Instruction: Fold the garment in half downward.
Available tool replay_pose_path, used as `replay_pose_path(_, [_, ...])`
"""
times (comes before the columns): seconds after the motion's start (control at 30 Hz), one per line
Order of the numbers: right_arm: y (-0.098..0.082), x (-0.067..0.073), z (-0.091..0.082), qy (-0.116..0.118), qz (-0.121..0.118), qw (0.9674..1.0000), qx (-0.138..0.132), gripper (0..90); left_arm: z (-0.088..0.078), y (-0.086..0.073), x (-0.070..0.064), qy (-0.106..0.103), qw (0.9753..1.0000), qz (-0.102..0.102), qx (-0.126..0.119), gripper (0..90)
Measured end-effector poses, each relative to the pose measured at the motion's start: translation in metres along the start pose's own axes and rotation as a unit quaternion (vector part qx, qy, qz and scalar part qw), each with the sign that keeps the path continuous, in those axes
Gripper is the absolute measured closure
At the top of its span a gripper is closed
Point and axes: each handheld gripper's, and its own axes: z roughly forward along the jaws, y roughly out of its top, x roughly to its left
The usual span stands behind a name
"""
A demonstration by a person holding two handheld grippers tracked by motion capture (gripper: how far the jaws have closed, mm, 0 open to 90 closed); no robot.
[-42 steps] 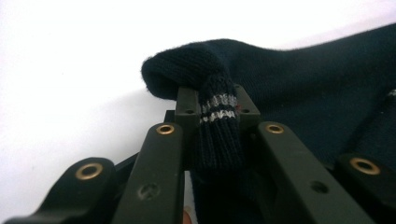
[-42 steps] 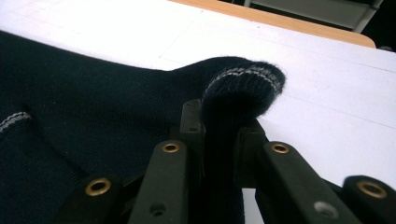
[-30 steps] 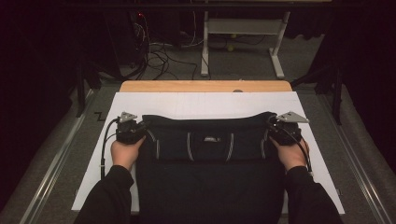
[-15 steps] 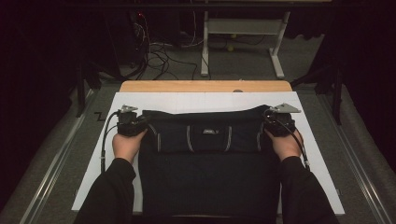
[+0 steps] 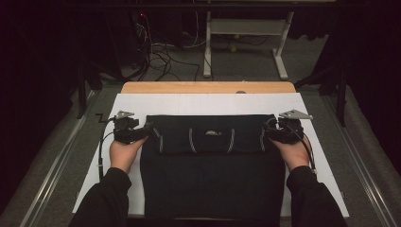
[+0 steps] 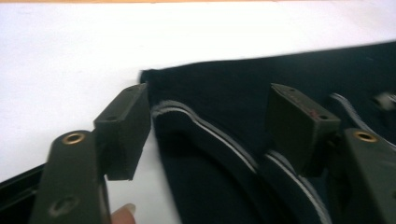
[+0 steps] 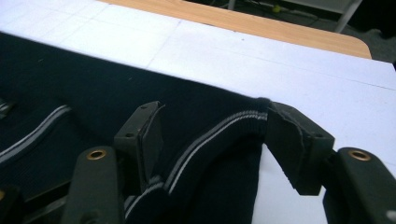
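A dark navy garment (image 5: 210,165) with thin grey-white stripes lies folded flat on the white sheet (image 5: 208,104). My left gripper (image 5: 147,129) is at its upper left corner and my right gripper (image 5: 268,130) at its upper right corner. In the left gripper view the jaws of the left gripper (image 6: 210,128) stand wide apart over the garment (image 6: 224,93), which lies loose between them. In the right gripper view the right gripper (image 7: 219,137) straddles the striped fold (image 7: 210,135) without pressing it. Both pairs of jaws have just been opening.
The white sheet covers a wooden table whose far edge (image 5: 208,87) shows. A table frame (image 5: 246,28) and a tangle of cables (image 5: 165,52) sit on the floor beyond. Metal rails (image 5: 52,170) run along both sides. The person's dark sleeves (image 5: 101,203) enter from the bottom.
Both grippers have opened and let go of the garment's upper corners. The garment's top edge, bowed before, now lies straight and flat. The hands have hardly shifted.
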Motion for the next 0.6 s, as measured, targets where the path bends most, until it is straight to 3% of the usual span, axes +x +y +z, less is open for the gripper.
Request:
replay_pose_path(0.23, [-0.020,0.016,-0.019,0.034,-0.006,0.9993,-0.014,33.3,-0.013,-0.019,-0.022,-0.041,0.9988,0.026,-0.002,24.3])
replay_pose_path(0.33, [-0.030,0.023,-0.022,0.051,-0.010,0.9986,-0.007,30.1,-0.010,-0.029,-0.031,-0.064,0.9971,0.029,0.029,21.7])
replay_pose_path(0.43, [-0.040,0.028,-0.019,0.072,-0.011,0.9973,0.010,26.6,-0.006,-0.040,-0.039,-0.065,0.9958,0.048,0.042,21.8])
replay_pose_path(0.6, [-0.051,0.032,-0.011,0.077,-0.017,0.9961,0.040,26.1,0.005,-0.046,-0.048,-0.067,0.9914,0.069,0.089,23.7])
